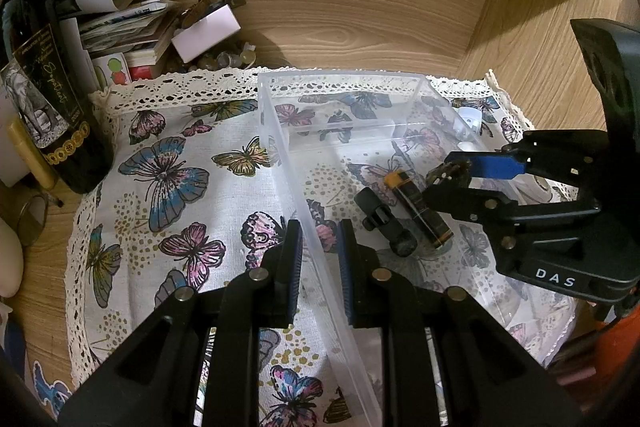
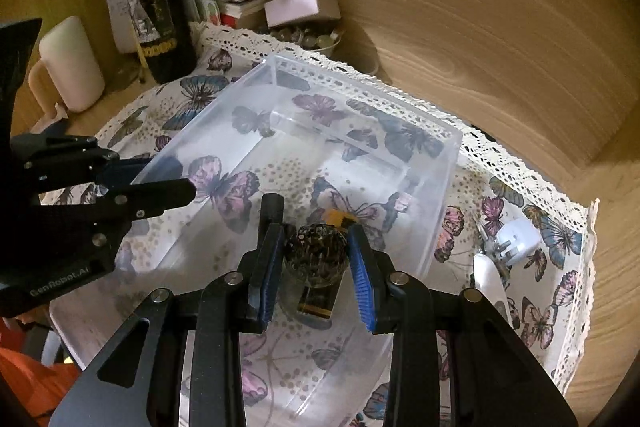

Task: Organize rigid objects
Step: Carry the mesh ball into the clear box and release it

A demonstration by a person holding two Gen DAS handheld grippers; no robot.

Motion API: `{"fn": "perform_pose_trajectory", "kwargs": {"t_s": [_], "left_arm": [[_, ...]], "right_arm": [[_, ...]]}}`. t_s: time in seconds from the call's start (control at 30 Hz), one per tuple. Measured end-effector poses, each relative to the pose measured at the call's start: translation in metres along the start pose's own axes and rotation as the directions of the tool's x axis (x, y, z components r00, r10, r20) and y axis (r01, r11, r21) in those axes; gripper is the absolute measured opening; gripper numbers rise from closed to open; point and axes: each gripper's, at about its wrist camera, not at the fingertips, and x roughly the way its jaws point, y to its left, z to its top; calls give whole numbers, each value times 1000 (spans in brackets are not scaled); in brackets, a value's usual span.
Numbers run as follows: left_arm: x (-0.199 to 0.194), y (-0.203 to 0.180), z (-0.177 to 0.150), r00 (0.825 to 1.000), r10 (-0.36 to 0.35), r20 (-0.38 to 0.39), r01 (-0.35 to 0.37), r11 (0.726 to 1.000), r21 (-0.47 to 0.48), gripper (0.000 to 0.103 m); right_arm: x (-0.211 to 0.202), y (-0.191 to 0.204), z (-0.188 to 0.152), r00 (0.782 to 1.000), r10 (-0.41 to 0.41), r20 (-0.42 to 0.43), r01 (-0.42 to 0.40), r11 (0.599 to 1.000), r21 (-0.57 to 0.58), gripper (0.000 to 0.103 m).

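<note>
A clear plastic box point(image 1: 280, 131) point(image 2: 448, 171) stands on a butterfly cloth. My left gripper point(image 1: 318, 259) straddles the box's left wall, one finger each side, close to it. Inside the box lie a black cylindrical object point(image 1: 384, 223) and a black-and-gold battery with an orange end point(image 1: 420, 207). My right gripper point(image 2: 314, 267) point(image 1: 448, 175) is above the box, shut on a small speckled round object point(image 2: 316, 251) point(image 1: 444, 173). The battery point(image 2: 338, 219) lies below it.
A dark wine bottle point(image 1: 44, 95) point(image 2: 156, 11), stacked papers and a white box point(image 1: 204, 31) stand at the back left. A white plug adapter point(image 2: 516, 239) point(image 1: 470, 119) and a white utensil point(image 2: 490, 283) lie right of the box. A white candle point(image 2: 72, 63) stands left.
</note>
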Motion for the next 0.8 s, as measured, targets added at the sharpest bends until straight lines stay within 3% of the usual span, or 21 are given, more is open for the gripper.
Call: {"fn": "perform_pose_trajectory", "kwargs": {"t_s": [0.37, 0.53, 0.7, 0.8], "left_arm": [[0, 0, 1, 1000, 1, 0, -1, 1000, 1, 18], [1, 0, 1, 1000, -2, -2, 2, 1000, 3, 18], [1, 1, 1, 1000, -2, -2, 2, 1000, 1, 18], [1, 0, 1, 1000, -2, -2, 2, 1000, 1, 18]], "right_arm": [[-41, -20, -2, 993, -41, 114, 29, 994, 107, 35], [-71, -33, -13, 979, -121, 165, 98, 985, 141, 39], [-86, -51, -35, 962, -218, 163, 184, 961, 205, 40], [-83, -62, -51, 964, -239, 121, 204, 948, 245, 40]]}}
